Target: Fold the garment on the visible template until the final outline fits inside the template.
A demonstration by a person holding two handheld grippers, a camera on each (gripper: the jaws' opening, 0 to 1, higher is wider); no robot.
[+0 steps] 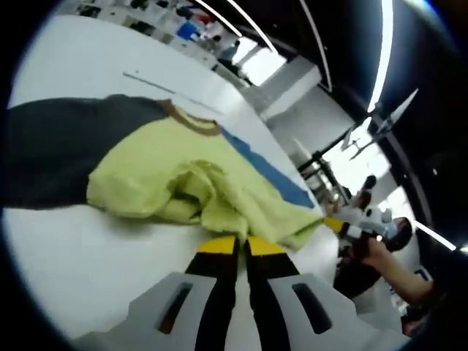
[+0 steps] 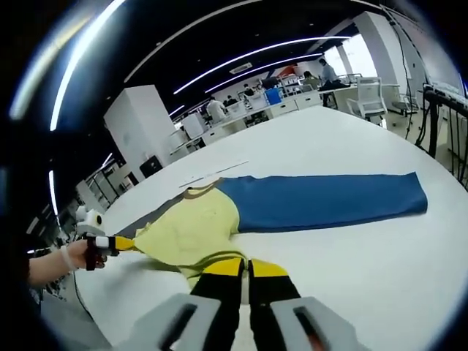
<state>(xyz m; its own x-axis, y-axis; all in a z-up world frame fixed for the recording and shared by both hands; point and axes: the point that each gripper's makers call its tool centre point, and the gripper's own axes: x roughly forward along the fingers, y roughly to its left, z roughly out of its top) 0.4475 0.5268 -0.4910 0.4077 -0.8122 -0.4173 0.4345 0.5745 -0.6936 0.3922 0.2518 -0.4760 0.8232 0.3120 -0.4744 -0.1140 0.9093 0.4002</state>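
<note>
A long-sleeved garment (image 1: 146, 172) lies on the white table (image 1: 66, 256), with a yellow-green body, a brown collar (image 1: 194, 123), a dark grey sleeve (image 1: 51, 150) and a blue sleeve (image 2: 329, 201). My left gripper (image 1: 241, 245) is shut on the bunched yellow hem, jaws pressed together. The right gripper (image 1: 331, 222) comes in from the right, held by a hand, its tips on the garment's far corner. In the right gripper view my right gripper (image 2: 245, 267) is shut on the yellow hem (image 2: 197, 230), and the left gripper (image 2: 124, 243) pinches the other corner. A thin line (image 2: 216, 172) marks the table beyond the collar.
The table (image 2: 380, 278) stretches wide around the blue sleeve. Desks, chairs and people (image 2: 322, 73) fill the back of the room, with a tall white cabinet (image 2: 139, 121) to the left. A person's hand (image 1: 376, 252) holds the right gripper beyond the table edge.
</note>
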